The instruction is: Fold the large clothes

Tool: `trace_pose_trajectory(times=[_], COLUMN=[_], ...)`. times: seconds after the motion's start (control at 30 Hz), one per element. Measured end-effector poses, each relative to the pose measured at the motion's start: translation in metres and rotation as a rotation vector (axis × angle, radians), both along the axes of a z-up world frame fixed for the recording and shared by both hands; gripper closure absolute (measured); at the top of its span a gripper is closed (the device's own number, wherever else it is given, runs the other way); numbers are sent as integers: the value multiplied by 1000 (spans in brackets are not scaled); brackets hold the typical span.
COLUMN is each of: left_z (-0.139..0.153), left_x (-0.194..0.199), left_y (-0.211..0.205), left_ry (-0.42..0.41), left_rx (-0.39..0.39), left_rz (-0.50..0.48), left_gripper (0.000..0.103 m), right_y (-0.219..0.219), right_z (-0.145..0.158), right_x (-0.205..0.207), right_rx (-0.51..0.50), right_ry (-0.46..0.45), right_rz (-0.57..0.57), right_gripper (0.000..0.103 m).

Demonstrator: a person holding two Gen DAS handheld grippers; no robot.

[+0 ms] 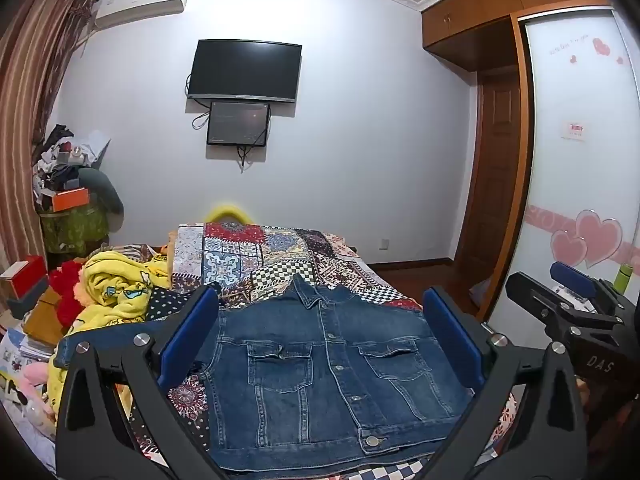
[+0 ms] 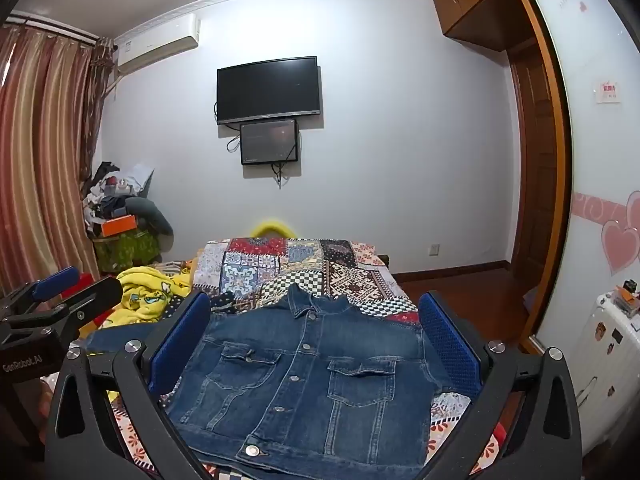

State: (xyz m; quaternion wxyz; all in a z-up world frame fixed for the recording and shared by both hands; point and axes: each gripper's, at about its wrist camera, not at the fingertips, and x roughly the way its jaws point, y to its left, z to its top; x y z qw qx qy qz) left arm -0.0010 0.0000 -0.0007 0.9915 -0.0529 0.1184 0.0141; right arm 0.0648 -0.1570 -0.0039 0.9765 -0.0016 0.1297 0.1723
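A blue denim jacket (image 1: 328, 376) lies flat and buttoned on the patchwork bedspread (image 1: 256, 256), collar toward the far wall, one sleeve stretched out to the left. My left gripper (image 1: 320, 332) hovers open above the jacket's near half, nothing between its blue pads. In the right wrist view the same jacket (image 2: 312, 376) lies below my right gripper (image 2: 316, 340), which is also wide open and empty. Each gripper shows in the other's view: the right gripper (image 1: 568, 300) at the right edge, the left gripper (image 2: 60, 296) at the left edge.
A yellow cartoon blanket (image 1: 120, 292) and red plush are heaped on the bed's left side. Boxes and clutter (image 1: 68, 196) stack by the striped curtain. A white suitcase (image 2: 608, 364) stands at the right by the sliding wardrobe door (image 1: 580, 160). A TV (image 1: 245, 70) hangs on the far wall.
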Motion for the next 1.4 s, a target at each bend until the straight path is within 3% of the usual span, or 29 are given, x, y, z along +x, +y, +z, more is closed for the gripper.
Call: trace_pose_trajectory(times=[0.2,1.4], left_z=[5,0], left_x=[3,2], left_y=[4,-2], left_ry=[26,10], left_rx=[-26,3], left_rz=[-23,-21], left_gripper=[0,0], right_y=[0,6], right_z=[0,0], right_x=[0,-1], right_rx=[-3,-12], right_ry=[0,-8], right_rz=[0,7], right_gripper=[0,0])
